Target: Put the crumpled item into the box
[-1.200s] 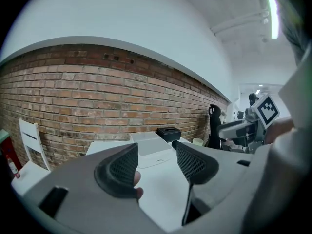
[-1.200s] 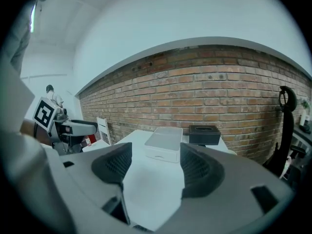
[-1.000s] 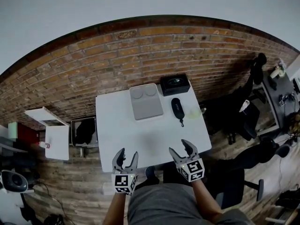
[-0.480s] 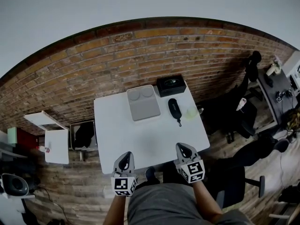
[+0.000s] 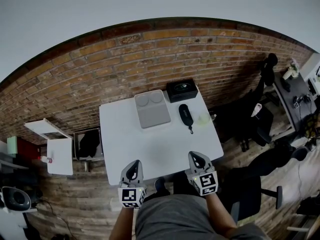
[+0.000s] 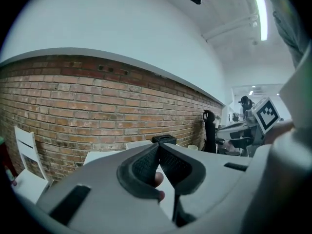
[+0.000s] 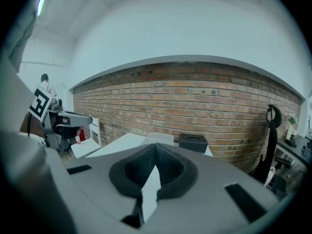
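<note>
Both empty: left hand-held gripper [image 5: 133, 165] just closed, right hand-held gripper [image 5: 195, 157] closed. Pale crumpled item [image 5: 203, 118] seemingly at far-right edge of bench [image 5: 150, 149]: a nudge could drop it

the table [image 5: 150, 151] is bare up front; grey tray [image 5: 152, 112], black box [image 5: 181, 90], dark pouch [image 5: 186, 116] line its far edge

The head view looks steeply down from well above the desk [image 5: 155, 144], with the brick wall [image 5: 125, 64] at its far side. The left gripper view and right gripper view sit low at the near edge, facing that wall. All three share the desk and the box [image 5: 181, 90].
</note>
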